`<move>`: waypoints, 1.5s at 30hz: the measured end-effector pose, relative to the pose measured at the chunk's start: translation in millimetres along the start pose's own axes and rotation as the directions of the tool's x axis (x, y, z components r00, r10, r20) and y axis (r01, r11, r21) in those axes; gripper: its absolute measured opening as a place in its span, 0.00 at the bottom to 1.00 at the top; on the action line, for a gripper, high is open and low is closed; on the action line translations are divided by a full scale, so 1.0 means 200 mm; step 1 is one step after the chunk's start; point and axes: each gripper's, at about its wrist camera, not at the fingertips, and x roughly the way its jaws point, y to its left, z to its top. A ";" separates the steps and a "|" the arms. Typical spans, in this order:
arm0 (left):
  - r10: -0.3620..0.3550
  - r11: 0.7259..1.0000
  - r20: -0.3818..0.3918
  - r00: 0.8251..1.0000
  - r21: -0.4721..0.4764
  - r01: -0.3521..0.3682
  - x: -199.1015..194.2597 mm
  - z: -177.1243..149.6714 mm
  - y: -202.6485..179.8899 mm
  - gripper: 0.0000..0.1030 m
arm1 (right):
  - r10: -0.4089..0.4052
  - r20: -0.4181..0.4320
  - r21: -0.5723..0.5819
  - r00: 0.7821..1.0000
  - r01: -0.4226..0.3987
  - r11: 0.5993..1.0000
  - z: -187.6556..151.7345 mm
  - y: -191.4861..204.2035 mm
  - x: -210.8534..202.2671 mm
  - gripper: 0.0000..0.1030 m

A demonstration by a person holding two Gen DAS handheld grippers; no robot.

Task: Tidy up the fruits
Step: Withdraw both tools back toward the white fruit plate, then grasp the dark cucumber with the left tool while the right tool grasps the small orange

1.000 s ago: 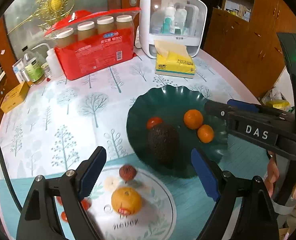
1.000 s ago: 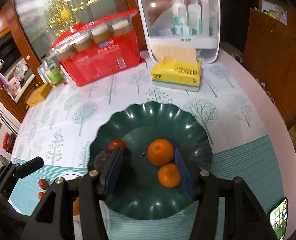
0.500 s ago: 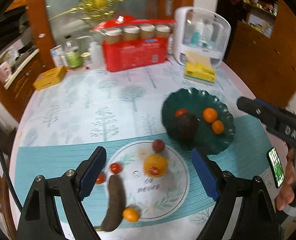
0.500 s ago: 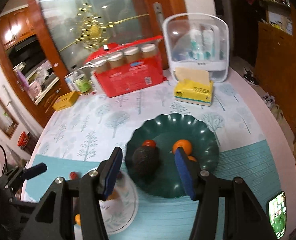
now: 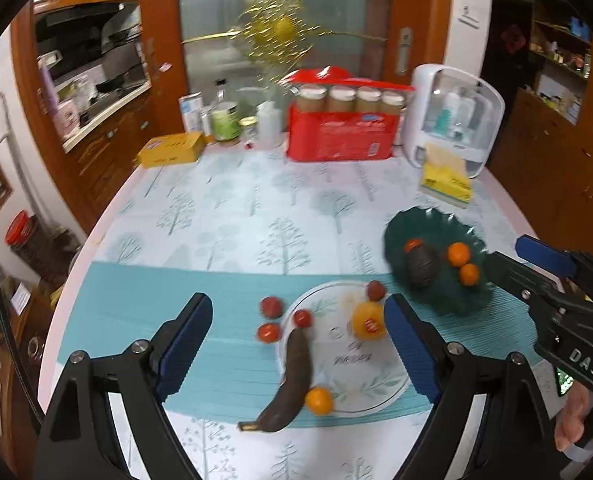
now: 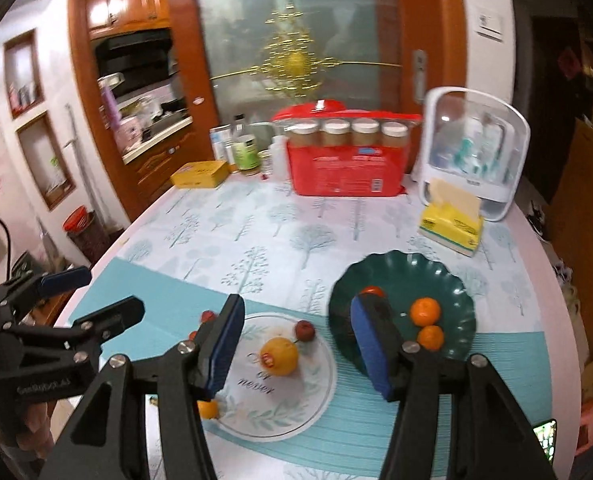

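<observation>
A dark green scalloped plate (image 5: 452, 300) (image 6: 456, 280) holds an avocado (image 5: 421, 267), a small tomato (image 5: 412, 245) and two mandarins (image 5: 458, 253) (image 6: 425, 311). A white plate (image 5: 376, 392) (image 6: 296, 412) in front holds a yellow orange (image 5: 366, 321) (image 6: 279, 357), a lychee (image 5: 375, 291) (image 6: 305, 331), a tomato (image 5: 302, 318) and the end of a dark brown banana (image 5: 290, 384). A mandarin (image 5: 319, 401) lies at the plate's rim. My left gripper (image 5: 296, 332) is open and empty, high above the white plate. My right gripper (image 6: 296, 340) is open and empty, also raised.
Two loose tomatoes (image 5: 270, 320) lie on the teal mat left of the white plate. At the back stand a red jar pack (image 5: 342, 136), a white cosmetics case (image 5: 454, 120), a yellow tissue pack (image 5: 446, 178), a yellow box (image 5: 172, 148) and bottles. A phone (image 6: 544, 434) lies at the right edge.
Both grippers have pulled back and up from the green plate, so more of the table shows. The avocado stays on the green plate. Both stay open.
</observation>
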 end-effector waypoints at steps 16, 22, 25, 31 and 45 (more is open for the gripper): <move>-0.028 0.998 -0.223 0.974 -0.063 0.015 0.45 -0.44 0.24 0.84 | 0.172 -0.230 -0.121 0.958 -0.204 0.971 -0.47 0.29 0.39 0.54; -0.067 0.996 -0.270 0.961 -0.068 0.050 0.58 -0.55 0.28 0.82 | 0.216 -0.328 -0.131 0.920 -0.271 0.954 -0.66 0.36 0.59 0.53; -0.076 0.995 -0.285 0.956 -0.080 0.055 0.62 -0.56 0.31 0.82 | 0.230 -0.342 -0.141 0.911 -0.291 0.946 -0.69 0.39 0.65 0.53; -0.093 0.993 -0.291 0.952 -0.091 0.070 0.66 -0.55 0.32 0.82 | 0.222 -0.357 -0.191 0.907 -0.303 0.934 -0.71 0.46 0.75 0.49; -0.156 0.988 -0.324 0.933 -0.035 0.153 0.77 -0.52 0.13 0.80 | 0.221 -0.332 -0.155 0.917 -0.285 0.946 -0.71 0.34 0.73 0.30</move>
